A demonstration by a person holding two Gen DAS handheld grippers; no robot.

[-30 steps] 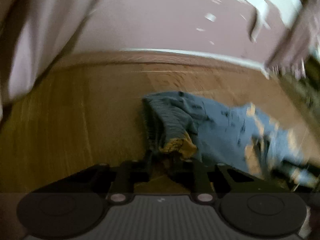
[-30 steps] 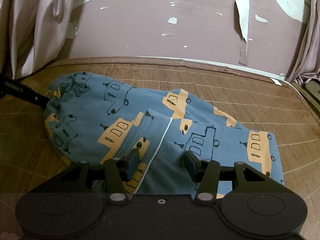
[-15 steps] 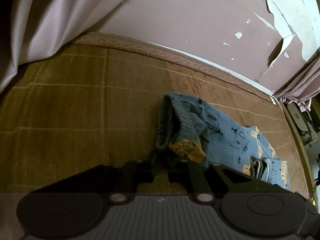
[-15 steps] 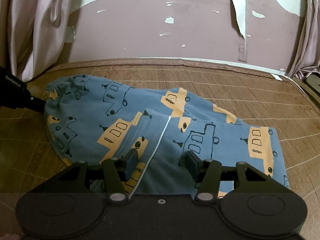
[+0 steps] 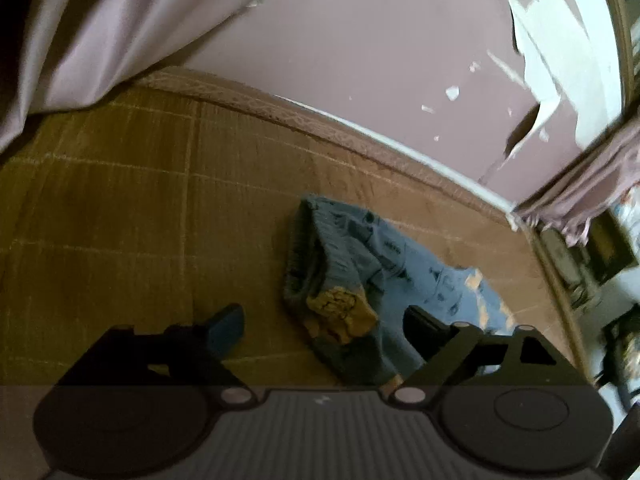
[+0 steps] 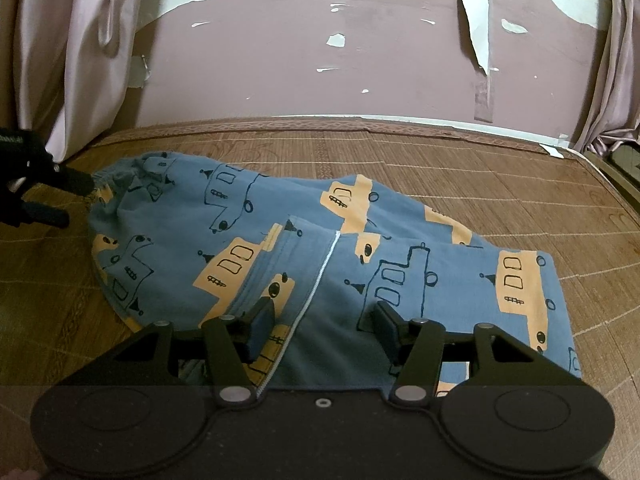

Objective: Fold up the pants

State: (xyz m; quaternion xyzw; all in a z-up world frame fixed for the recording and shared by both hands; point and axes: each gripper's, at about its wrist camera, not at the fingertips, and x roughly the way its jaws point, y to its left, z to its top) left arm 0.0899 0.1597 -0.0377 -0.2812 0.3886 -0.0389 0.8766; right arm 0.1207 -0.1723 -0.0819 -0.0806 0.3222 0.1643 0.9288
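Blue pants printed with orange vehicles lie folded on the woven mat. My right gripper stands open low over their near edge, one finger on each side of a white seam, pinching nothing. In the left wrist view the bunched waistband end lies on the mat. My left gripper is opening its jaws wide; the orange corner of the waistband lies between the fingers, untouched by the pads. The left gripper also shows at the far left of the right wrist view, beside the waistband.
A pink wall with peeling paint runs along the far edge of the mat. Pale curtains hang at the back left and another curtain at the back right. Dark furniture stands past the mat's right edge.
My left gripper's jaws have spread from shut on the waistband to wide apart, letting it go, and the left view has rolled. The right gripper and the pants have stayed put.
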